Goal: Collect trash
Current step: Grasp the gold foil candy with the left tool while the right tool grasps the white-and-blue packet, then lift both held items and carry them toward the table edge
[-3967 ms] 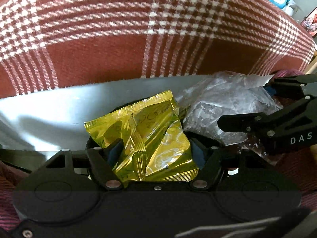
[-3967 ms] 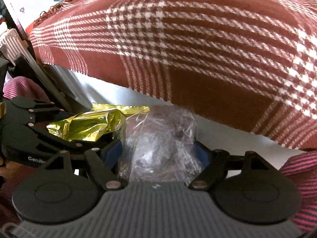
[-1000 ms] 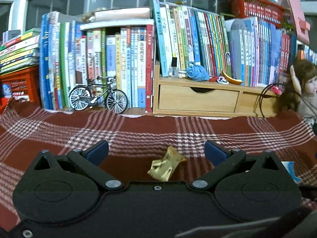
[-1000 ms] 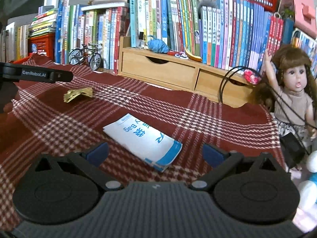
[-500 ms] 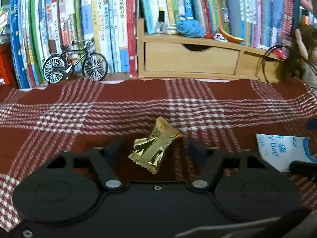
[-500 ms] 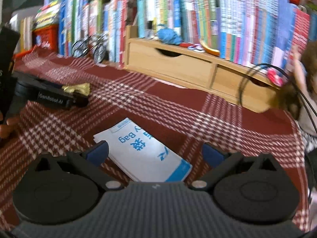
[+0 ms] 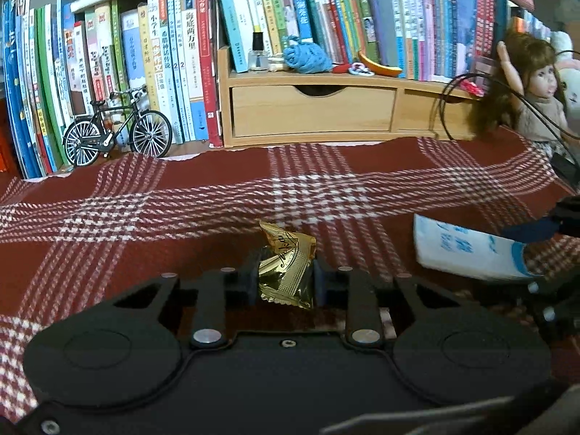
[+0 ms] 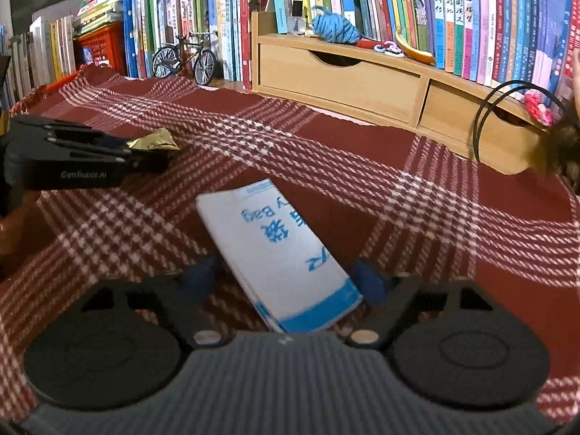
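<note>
A crumpled gold wrapper (image 7: 286,268) lies on the red plaid cloth (image 7: 145,239). My left gripper (image 7: 284,282) is closing on it, and both pads touch its sides. The right wrist view shows the same wrapper (image 8: 156,141) sticking out of the left gripper (image 8: 145,156) at the far left. A flat white and blue bag (image 8: 279,250) lies between the fingers of my right gripper (image 8: 286,277), whose jaws are closing with a gap still showing on the left side. In the left wrist view the bag (image 7: 467,250) sits at the right, under a blue fingertip (image 7: 525,233).
Behind the cloth stand a wooden drawer unit (image 7: 311,108), rows of books (image 7: 163,65) and a toy bicycle (image 7: 116,130). A doll (image 7: 533,90) and a black cable (image 8: 482,123) are at the right. A red crate (image 8: 98,47) sits at the back left.
The left gripper has dropped down and forward onto the gold wrapper and narrowed around it. The right gripper has moved in over the white bag and its fingers have come closer together.
</note>
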`<state>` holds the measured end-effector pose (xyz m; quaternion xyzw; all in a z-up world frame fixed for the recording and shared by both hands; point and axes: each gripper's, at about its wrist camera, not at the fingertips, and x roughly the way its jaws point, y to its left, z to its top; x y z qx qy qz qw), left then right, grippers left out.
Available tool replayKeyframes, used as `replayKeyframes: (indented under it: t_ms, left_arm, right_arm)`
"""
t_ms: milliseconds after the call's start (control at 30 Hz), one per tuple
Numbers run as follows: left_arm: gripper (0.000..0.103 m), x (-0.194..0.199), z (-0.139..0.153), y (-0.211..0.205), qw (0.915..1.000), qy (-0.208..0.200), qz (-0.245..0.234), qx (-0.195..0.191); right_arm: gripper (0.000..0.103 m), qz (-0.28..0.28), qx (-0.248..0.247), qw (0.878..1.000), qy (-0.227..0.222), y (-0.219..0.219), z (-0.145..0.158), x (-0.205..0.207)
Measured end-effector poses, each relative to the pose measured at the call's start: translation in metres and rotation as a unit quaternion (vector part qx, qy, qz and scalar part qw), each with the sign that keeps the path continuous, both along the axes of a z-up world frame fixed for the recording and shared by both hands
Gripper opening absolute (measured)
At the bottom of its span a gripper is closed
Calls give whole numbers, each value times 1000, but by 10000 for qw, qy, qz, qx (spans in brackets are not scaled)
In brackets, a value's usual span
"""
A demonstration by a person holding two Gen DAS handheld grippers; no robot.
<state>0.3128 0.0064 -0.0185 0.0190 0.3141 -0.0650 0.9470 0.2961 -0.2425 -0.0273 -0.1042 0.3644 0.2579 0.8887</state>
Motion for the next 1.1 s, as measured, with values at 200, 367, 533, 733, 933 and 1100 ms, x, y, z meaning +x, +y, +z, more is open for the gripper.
replayKeyframes:
  t_ms: [200, 367, 533, 733, 933, 1100]
  left_arm:
    - [26, -29, 7, 5, 9999, -43, -53, -146]
    - [26, -62, 12, 7, 9996, -104, -215, -181]
    - [26, -101, 22, 5, 9989, -236, -365, -151]
    - [27, -150, 34, 3, 9979, -255, -585, -108]
    - [27, -180, 31, -1, 9971, -239, -701, 196]
    - [30, -190, 24, -1, 9963, -136, -800, 290]
  right_arm:
    - [36, -270, -79, 9994, -210, 1, 10, -24]
    - [30, -324, 131, 9992, -201, 0, 17, -52]
    - [29, -325, 308, 9988, -198, 0, 20, -87]
    - [58, -73, 326, 9994, -101, 4, 24, -133]
    - [91, 465, 50, 9980, -436, 20, 30, -151]
    - [103, 661, -60, 9975, -248, 36, 23, -141]
